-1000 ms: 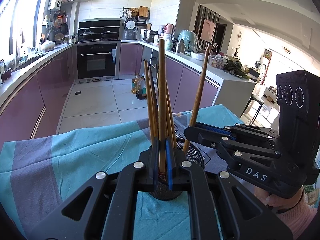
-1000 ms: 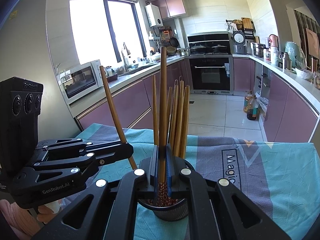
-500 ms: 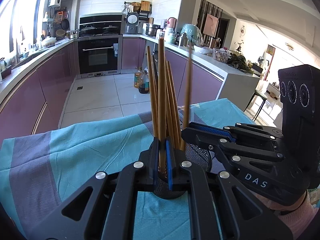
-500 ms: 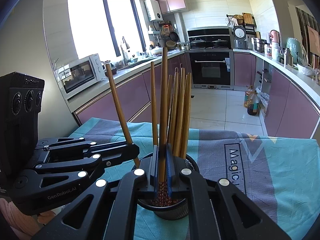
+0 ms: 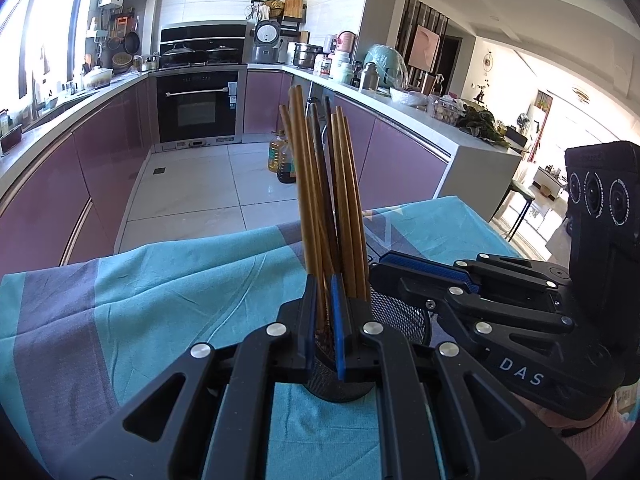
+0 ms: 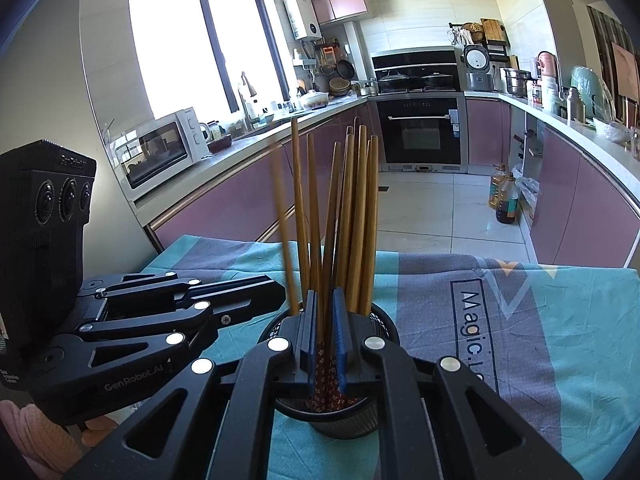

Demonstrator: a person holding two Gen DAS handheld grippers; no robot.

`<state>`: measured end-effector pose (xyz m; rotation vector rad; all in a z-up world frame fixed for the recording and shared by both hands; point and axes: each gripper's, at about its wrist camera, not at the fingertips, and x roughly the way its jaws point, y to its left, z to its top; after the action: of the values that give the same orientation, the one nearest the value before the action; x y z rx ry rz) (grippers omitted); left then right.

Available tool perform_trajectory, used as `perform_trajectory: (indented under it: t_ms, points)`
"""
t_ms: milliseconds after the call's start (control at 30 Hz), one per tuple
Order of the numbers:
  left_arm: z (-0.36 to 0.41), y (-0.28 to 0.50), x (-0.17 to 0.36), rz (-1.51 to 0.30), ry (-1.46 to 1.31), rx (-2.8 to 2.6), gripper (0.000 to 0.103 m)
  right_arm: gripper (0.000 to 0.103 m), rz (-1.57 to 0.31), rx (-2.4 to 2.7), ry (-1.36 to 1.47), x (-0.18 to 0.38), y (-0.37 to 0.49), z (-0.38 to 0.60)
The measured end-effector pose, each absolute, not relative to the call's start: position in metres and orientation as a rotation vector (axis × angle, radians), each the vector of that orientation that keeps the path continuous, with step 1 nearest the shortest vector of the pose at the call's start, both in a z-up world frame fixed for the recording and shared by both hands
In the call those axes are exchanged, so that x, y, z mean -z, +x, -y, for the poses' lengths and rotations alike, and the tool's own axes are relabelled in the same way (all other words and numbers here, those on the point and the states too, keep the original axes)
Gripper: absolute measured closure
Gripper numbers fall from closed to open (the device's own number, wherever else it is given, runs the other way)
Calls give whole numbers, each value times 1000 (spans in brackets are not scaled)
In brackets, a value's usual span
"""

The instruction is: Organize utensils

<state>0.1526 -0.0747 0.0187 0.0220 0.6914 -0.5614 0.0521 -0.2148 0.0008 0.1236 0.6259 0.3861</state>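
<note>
Your left gripper (image 5: 323,320) fills the bottom centre of its own view. Its blue pads are drawn close with only a narrow slot between them, and whether they pinch anything in that slot cannot be told. Straight ahead of it, at mid-frame, the black mesh holder (image 5: 400,316) stands upright on the teal and grey cloth (image 5: 160,292). The bundle of chopsticks (image 5: 344,208) rises out of the holder, fanning slightly toward the upper centre. Most are light brown wood and one or two are dark. Your right gripper (image 6: 323,332) comes in from the right of the left view, its tip just beside the holder's rim and carrying nothing that shows there. In its own view its pads likewise sit close together low in the middle of the frame. The holder lies directly behind them, and red patterned chopstick ends show through the slot. In that view one chopstick (image 6: 282,220) is blurred and leans left of the bundle. Its lower end is at the holder's rim, right by the tip of your left gripper, and you cannot tell from here whether that tip grips it. A pink sleeve (image 5: 592,436) shows at the lower right of the left view, under the right gripper's body. A white microwave (image 6: 160,148) sits on the counter at the mid-left of the right view.
</note>
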Motion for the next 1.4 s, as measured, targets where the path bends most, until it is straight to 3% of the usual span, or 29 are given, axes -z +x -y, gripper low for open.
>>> perform_trajectory:
  t_ms: [167, 300, 500, 667, 700, 767, 867, 1400]
  points:
    - [72, 144, -15, -678, 21, 558, 85, 93, -625, -390, 124, -1, 50, 215]
    - [62, 135, -13, -658, 10, 545, 74, 84, -615, -390, 128, -1, 44, 216]
    - [42, 119, -15, -602, 4, 490, 47, 59, -585, -374, 125, -3, 29, 217]
    - [16, 97, -16, -532, 7, 408, 14, 32, -553, -346, 114, -5, 14, 219]
    - [9, 91, -15, -522, -1, 394, 12, 23, -546, -339, 110, -4, 11, 219]
    - [-4, 82, -15, -499, -10, 374, 6, 18, -535, -328, 103, -4, 6, 219]
    - [-16, 67, -13, -475, -4, 340, 6, 6, -512, -312, 89, -3, -5, 216]
    - [-61, -15, -23, -304, -2, 211, 6, 6, -397, -246, 34, -4, -47, 198]
